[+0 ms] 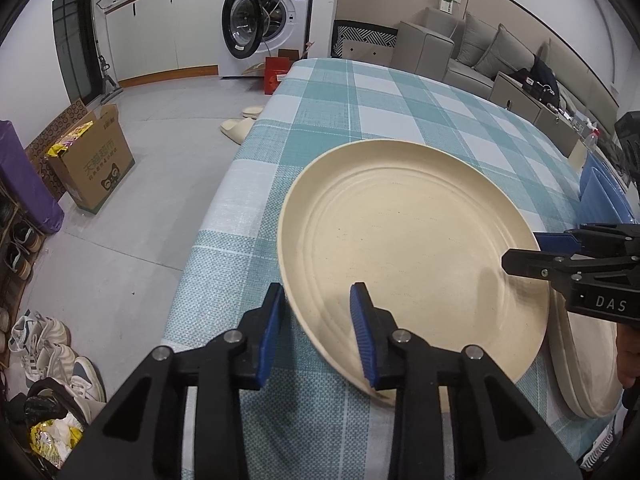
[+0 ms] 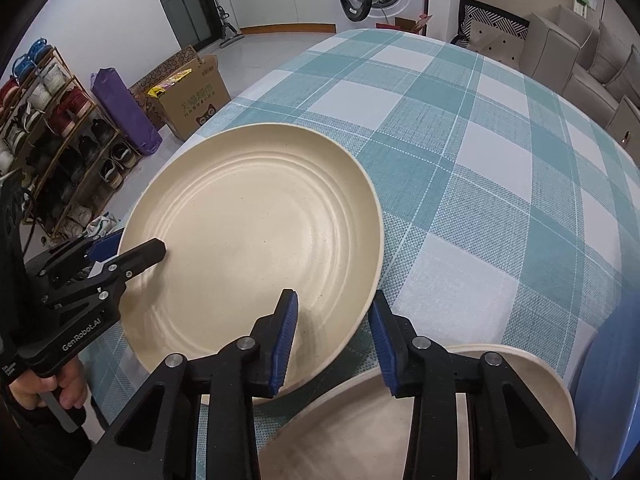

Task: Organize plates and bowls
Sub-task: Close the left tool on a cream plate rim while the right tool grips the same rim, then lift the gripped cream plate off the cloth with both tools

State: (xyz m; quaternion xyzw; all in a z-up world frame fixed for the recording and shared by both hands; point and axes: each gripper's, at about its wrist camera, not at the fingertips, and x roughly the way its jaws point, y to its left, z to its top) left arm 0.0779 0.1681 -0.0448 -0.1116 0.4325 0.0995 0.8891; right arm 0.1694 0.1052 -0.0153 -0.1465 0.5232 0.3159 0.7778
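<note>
A large cream plate (image 1: 412, 248) is over the worktop (image 1: 360, 100), which carries a cloth with teal and white checks. The plate looks tilted, with its near left edge raised above the cloth. The left gripper (image 1: 318, 332) is open, and its two blue pads stand on both sides of the near left rim of the plate, one outside the rim and one over the inside; the pads do not press on the rim. In the right wrist view the right gripper (image 2: 334, 344) is open too, with the near right rim of the same plate (image 2: 256, 236) between its fingers, the left finger above the plate and the right finger beside its edge. I cannot tell if any finger touches the plate. Just to the right of this plate, close to the near edge of the worktop, there is a stack of cream plates (image 2: 360, 428), partly under the right gripper. A blue dish (image 1: 604, 196) stands further right, near the right edge of the worktop. On the floor to the left there are a cardboard box (image 1: 92, 168) and a shoe rack (image 2: 52, 140), and a washing machine (image 1: 264, 16) stands far behind the worktop.
</note>
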